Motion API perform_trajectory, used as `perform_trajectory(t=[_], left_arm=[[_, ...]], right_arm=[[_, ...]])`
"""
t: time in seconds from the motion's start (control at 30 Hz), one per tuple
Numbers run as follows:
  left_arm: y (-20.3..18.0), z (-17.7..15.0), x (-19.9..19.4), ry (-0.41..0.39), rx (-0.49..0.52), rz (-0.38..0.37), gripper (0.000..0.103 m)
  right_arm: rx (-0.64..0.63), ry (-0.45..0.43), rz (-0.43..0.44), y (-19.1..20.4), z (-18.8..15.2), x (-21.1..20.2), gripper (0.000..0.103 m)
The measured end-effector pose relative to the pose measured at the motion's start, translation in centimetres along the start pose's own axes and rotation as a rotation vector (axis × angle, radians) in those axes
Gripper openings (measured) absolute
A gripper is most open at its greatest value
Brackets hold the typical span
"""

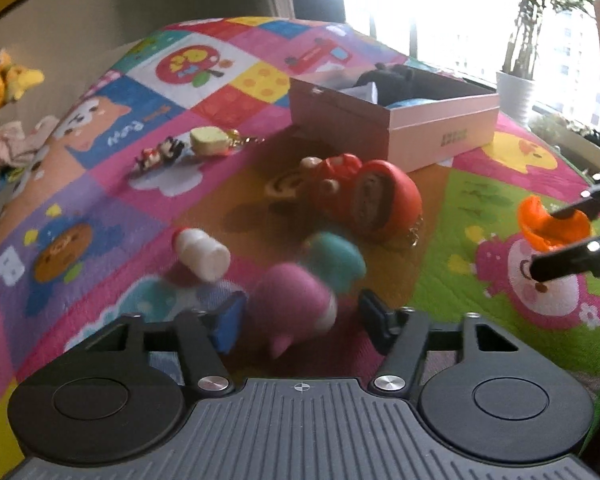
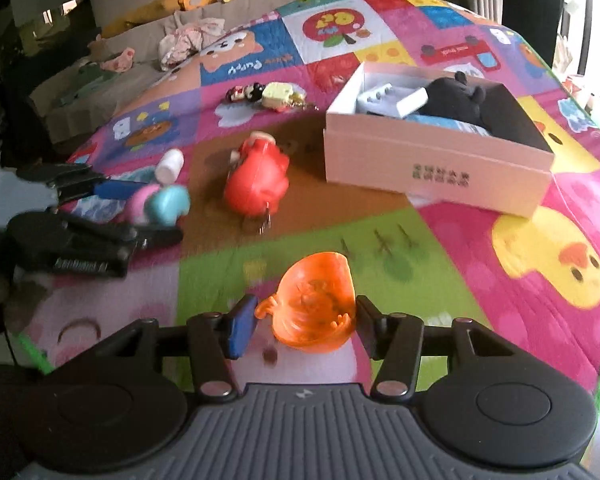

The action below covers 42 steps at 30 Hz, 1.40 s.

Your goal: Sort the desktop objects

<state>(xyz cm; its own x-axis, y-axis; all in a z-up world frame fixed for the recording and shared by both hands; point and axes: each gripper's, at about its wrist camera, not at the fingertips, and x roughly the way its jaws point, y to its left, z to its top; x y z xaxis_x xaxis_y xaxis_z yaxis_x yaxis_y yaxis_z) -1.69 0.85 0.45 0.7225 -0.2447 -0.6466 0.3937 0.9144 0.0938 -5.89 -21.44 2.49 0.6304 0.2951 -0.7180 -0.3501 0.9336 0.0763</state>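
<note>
So my right gripper is clamped on the orange translucent plastic toy, left gripper pinching the fuzzy pink-and-teal toy. Pink cardboard box sits at 1 o'clock; a shallow pinch could let either drop.

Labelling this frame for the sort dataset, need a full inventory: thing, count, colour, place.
play mat: 1, multicolour patchwork, under everything
box: 1, pink, open, far right on the mat
dark plush: 1, black, inside the box
red toys: a cluster, count unclear, red, mat centre
bottle toy: 1, white, lying left of centre
small figures: a few, mixed colours, far side of the mat
pink and teal toy: 1, blurred, between the left gripper jaws
orange toy: 1, orange, clamped in the right gripper
</note>
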Motion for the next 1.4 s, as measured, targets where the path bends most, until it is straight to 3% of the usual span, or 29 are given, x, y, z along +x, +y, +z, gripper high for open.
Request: perform_trajectory(t=[0.1, 0.2, 0.27, 0.4, 0.53, 0.57, 0.6, 0.73, 0.77, 0.93, 0.97, 1.03, 1.07, 1.1, 1.3, 1.4], left_arm=[[-0.9, -0.2, -0.8, 0.007, -0.007, -0.003, 0.044], [-2.4, -0.1, -2.2, -0.002, 0.02, -0.033, 0.04], [-3.7, 0.3, -3.2, -0.022, 0.06, -0.036, 0.029], [-5.2, 2.2, -5.0, -0.088, 0.094, -0.046, 0.023], [-6.6, 2.7, -4.8, -0.093, 0.147, -0.034, 0.034], [-6.8, 2.5, -4.5, -0.083, 0.149, -0.033, 0.045], [-6.8, 2.2, -4.3, -0.075, 0.145, -0.034, 0.054], [-6.8, 1.8, -3.0, -0.043, 0.101, -0.057, 0.068], [-6.8, 1.9, -2.7, -0.042, 0.089, -0.062, 0.076], [-7.1, 2.8, -0.4, -0.052, 0.05, -0.033, 0.078], [-7.0, 2.9, 0.2, -0.046, 0.042, -0.025, 0.076], [-7.0, 3.0, 1.2, -0.022, 0.038, -0.015, 0.06], [-7.1, 2.9, 1.3, -0.011, 0.041, -0.014, 0.042], [-7.2, 2.8, 1.3, -0.006, 0.047, -0.015, 0.036], [-7.9, 2.1, -0.9, -0.029, 0.09, -0.043, 0.034], [-8.4, 3.1, -3.0, -0.08, 0.1, -0.076, 0.034]], right_arm=[[0.001, -0.02, -0.012, 0.1, -0.9, -1.2, 0.052], [0.004, -0.066, -0.022, -0.2, -1.3, -2.8, 0.052], [0.009, -0.107, -0.03, -0.7, -1.2, -4.1, 0.052], [0.021, -0.216, -0.062, -2.5, -0.5, -7.5, 0.052], [0.021, -0.285, -0.108, -4.1, -0.2, -9.6, 0.053], [0.027, -0.286, -0.111, -4.4, -0.3, -9.7, 0.053], [0.036, -0.279, -0.11, -4.6, -0.6, -9.5, 0.053], [0.074, -0.216, -0.093, -4.9, -1.8, -7.2, 0.053], [0.082, -0.198, -0.088, -4.8, -2.0, -6.5, 0.053], [0.08, -0.127, -0.071, -3.8, -2.7, -3.5, 0.053], [0.072, -0.119, -0.069, -3.5, -2.7, -3.2, 0.053], [0.061, -0.106, -0.062, -3.0, -2.9, -2.9, 0.053], [0.057, -0.103, -0.059, -2.9, -3.0, -2.9, 0.053], [0.052, -0.101, -0.06, -2.8, -3.0, -3.0, 0.053], [0.056, -0.097, -0.071, -3.4, -3.2, -3.8, 0.053], [0.029, -0.14, -0.097, -3.5, -2.6, -5.3, 0.053]])
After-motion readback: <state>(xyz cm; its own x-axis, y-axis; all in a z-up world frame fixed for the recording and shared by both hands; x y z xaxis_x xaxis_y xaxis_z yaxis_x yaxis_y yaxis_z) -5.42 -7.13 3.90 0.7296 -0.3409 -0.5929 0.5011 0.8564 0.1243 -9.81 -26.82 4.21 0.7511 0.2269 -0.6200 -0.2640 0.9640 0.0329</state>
